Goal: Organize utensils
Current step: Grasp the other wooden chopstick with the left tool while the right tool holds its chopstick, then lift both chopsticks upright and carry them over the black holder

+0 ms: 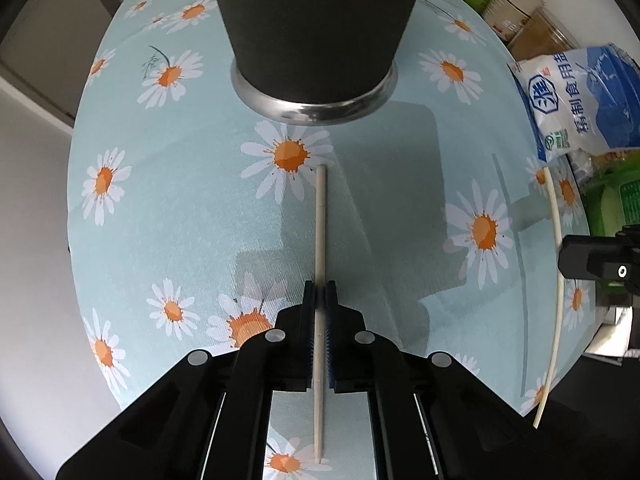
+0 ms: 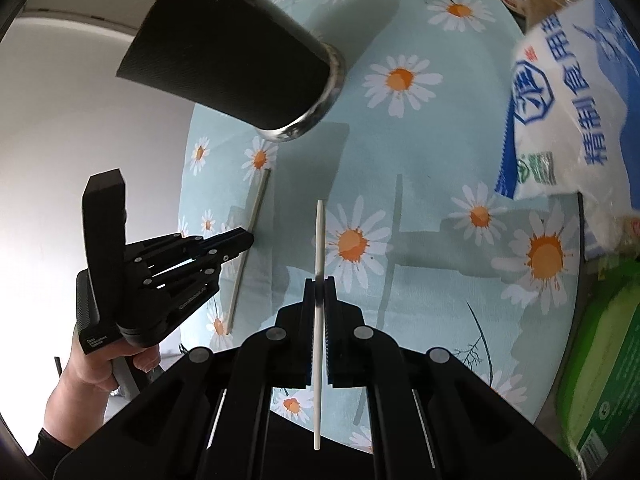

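My left claw (image 1: 320, 292) points straight down at the desk (image 1: 192, 216), which is covered in a pale blue cloth printed with daisies. Its jaws are together on a beige chopstick (image 1: 320, 216), which lies flat on the cloth and runs between the pads, its far end pointing toward the black cup (image 1: 314, 28). That cup has a shiny metal rim at its foot and stands just beyond the chopstick's tip, not touching it.

My right claw (image 2: 319, 292) is tilted downward and clamped on a white chopstick (image 2: 319, 236), which sticks out ahead of the pads and also trails back beneath them; it is lifted off the cloth, casting a shadow on it. From the right wrist view I can see my left hand (image 2: 100, 364) gripping the handle of the left claw, its fingertips meeting the beige chopstick partway along its length.

A blue and white bag (image 1: 580, 100) with printed characters sits at the right edge of the desk, well apart from both chopsticks. A green box (image 2: 600, 360) stands beyond that edge.
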Action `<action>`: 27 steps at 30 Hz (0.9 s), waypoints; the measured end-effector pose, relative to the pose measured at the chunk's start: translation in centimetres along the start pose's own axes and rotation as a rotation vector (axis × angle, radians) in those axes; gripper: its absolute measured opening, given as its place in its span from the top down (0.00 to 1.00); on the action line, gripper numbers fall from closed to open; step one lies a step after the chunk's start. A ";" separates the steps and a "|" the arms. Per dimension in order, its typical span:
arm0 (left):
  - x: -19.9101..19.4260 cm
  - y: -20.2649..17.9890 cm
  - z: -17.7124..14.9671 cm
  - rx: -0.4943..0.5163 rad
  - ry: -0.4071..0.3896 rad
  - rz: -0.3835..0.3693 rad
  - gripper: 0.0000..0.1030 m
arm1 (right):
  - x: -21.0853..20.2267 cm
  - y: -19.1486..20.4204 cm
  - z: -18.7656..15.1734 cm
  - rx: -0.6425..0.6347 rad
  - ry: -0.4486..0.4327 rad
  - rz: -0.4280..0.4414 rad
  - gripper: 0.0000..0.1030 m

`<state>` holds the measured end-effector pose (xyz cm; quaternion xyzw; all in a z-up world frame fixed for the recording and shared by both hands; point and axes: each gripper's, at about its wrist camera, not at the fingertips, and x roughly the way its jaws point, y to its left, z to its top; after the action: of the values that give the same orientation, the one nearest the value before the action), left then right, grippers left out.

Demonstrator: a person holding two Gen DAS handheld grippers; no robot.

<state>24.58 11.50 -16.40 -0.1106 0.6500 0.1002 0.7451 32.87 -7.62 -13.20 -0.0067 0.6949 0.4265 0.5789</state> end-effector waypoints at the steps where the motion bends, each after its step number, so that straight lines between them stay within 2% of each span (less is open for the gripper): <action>1: 0.0 0.1 0.0 -0.005 -0.002 -0.001 0.97 | 0.1 0.2 0.1 -0.005 0.002 -0.001 0.95; 5: -0.4 0.7 -0.7 -0.035 -0.015 -0.019 0.97 | 0.2 0.8 0.3 -0.024 0.005 -0.010 0.95; 13: -2.9 2.0 -2.7 -0.049 -0.090 -0.067 0.97 | 0.4 3.0 0.6 -0.051 -0.033 -0.040 0.95; 19: -5.6 3.3 -4.5 -0.060 -0.171 -0.128 0.97 | -0.1 5.3 0.5 -0.074 -0.081 -0.064 0.95; 27: -8.5 5.4 -5.5 -0.096 -0.281 -0.235 0.97 | -1.0 9.6 0.6 -0.134 -0.173 -0.033 0.95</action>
<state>16.67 14.97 -8.92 -0.2060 0.5167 0.0578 0.8290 28.83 -1.66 -6.71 -0.0201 0.6121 0.4615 0.6418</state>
